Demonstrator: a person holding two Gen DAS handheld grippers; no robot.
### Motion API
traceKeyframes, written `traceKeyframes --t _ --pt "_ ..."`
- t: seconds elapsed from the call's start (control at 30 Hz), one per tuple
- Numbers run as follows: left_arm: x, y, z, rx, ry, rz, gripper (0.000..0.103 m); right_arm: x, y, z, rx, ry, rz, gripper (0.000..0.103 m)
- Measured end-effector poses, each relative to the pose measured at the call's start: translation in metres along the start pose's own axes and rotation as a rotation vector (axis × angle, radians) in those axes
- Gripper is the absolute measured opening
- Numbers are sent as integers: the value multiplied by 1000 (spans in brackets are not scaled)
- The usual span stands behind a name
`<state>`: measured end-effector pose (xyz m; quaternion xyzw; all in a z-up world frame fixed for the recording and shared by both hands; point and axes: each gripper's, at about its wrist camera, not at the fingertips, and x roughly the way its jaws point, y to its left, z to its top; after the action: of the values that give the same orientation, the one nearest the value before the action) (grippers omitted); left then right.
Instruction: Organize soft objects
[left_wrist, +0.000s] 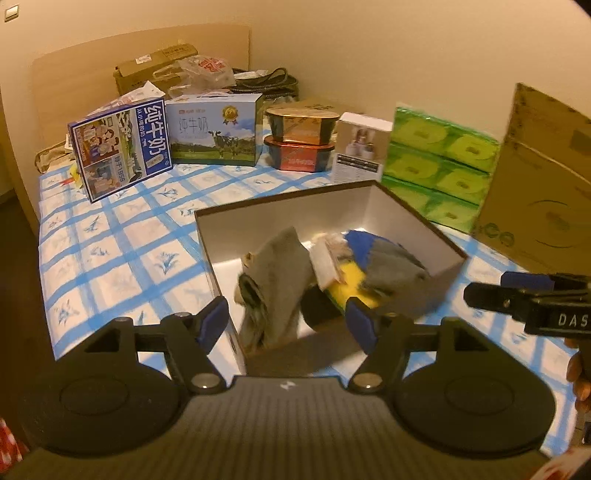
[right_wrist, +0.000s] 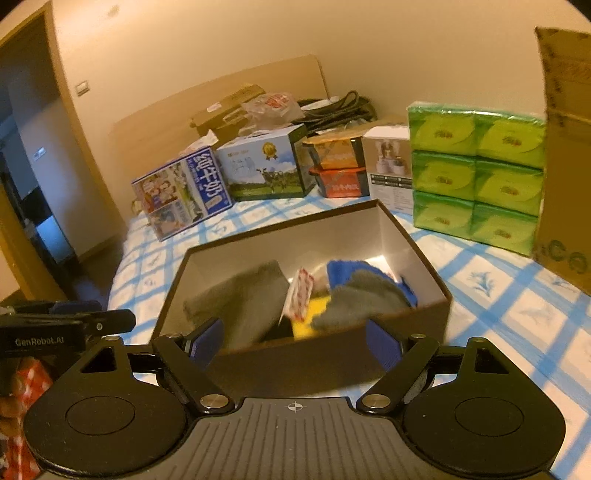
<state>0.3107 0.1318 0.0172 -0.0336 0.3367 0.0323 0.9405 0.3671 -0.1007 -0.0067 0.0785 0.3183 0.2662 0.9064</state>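
An open brown box (left_wrist: 417, 218) with a pale inner lining is seen on a bedcover (left_wrist: 122, 240) checked in blue and white. The soft objects are gathered inside it: a grey cloth (left_wrist: 277, 266) on the left, a blue cloth (left_wrist: 360, 245) at the far right with another grey piece (left_wrist: 397, 264) lying over it, a yellow item (left_wrist: 352, 284) beneath them, and a small white packet (left_wrist: 325, 264) with red print standing between the two sides. A dark item is partly hidden under the yellow one (what it is cannot be told).

The left gripper (left_wrist: 288, 325) is held above the near left corner of the box, its blue-padded fingers spread apart with nothing pinched between them. The right gripper (right_wrist: 295, 341) is held just before the near wall of the box, its fingers likewise spread wide and empty. Each gripper is glimpsed at the edge of the other's view.

Along the far side of the bed a row of goods is stood: a blue milk carton (left_wrist: 122, 147) at the left, a second milk carton (left_wrist: 216, 129) with a cow printed on it, two stacked dark tubs (left_wrist: 301, 140), a small white box (left_wrist: 360, 147), and a wrapped block of green tissue packs (left_wrist: 439, 166). A large cardboard box (left_wrist: 543, 177) is stood at the far right. Behind the row, another cardboard box (left_wrist: 155, 68) and a plastic bag (left_wrist: 207, 70) are piled against the headboard (left_wrist: 74, 77).
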Motion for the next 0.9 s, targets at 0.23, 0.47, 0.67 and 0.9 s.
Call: traceKeyframes --t 0.23,0.47,0.67,0.9 --pt "-64 -26 -36 -5 1 2 74 -71 16 -39 -34 11 -13 84" --pt "-119 -44 -74 -6 0 2 77 -129 28 -76 -22 20 -34 84" --pt "-159 -54 -109 -20 19 19 77 -167 36 -107 -25 52 -60 84" --pt "-193 -65 -148 -10 54 43 76 -204 47 -142 -17 87 -82 84"
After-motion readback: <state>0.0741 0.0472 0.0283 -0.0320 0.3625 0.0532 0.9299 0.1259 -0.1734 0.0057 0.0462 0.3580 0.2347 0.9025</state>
